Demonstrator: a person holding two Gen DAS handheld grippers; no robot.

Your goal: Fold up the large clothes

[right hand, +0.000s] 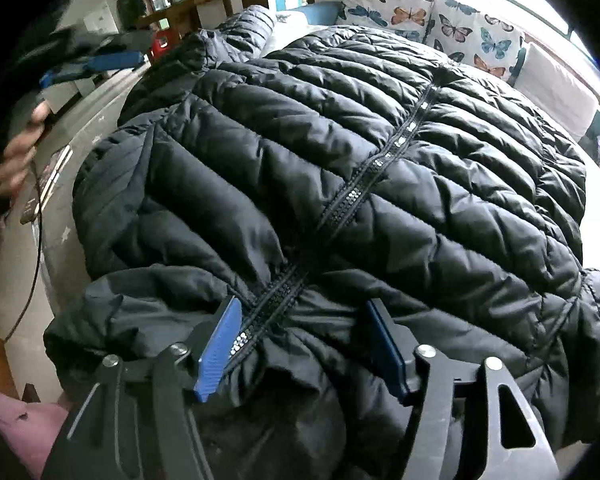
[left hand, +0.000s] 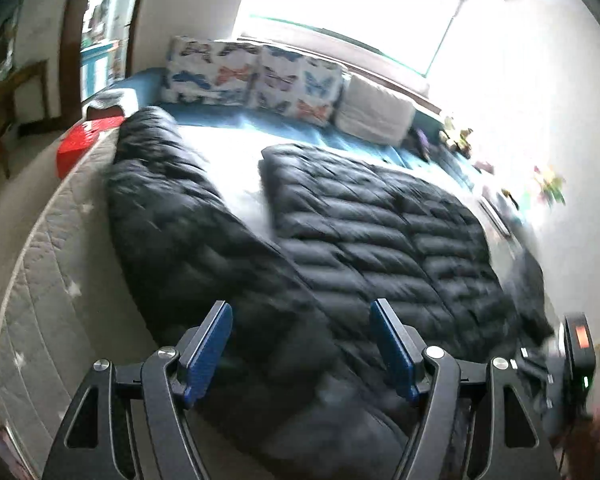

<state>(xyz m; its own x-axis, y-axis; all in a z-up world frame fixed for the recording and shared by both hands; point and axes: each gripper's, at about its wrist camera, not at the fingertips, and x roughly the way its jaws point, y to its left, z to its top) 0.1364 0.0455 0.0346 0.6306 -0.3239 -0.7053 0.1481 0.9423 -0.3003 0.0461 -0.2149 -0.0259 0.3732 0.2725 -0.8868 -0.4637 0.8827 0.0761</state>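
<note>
Black puffer jacket (right hand: 340, 168) on bed (left hand: 60, 280), two butterfly pillows (left hand: 252, 76), both grippers agape

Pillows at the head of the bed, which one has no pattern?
The plain white pillow, nearest the window; the two others carry butterfly prints.

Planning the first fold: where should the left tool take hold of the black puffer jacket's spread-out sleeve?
Probably the sleeve near its cuff end, approached from the mattress-edge side. It lies flat, angled away from the jacket body, so the open left tool can pinch its outer edge and carry it across.
</note>
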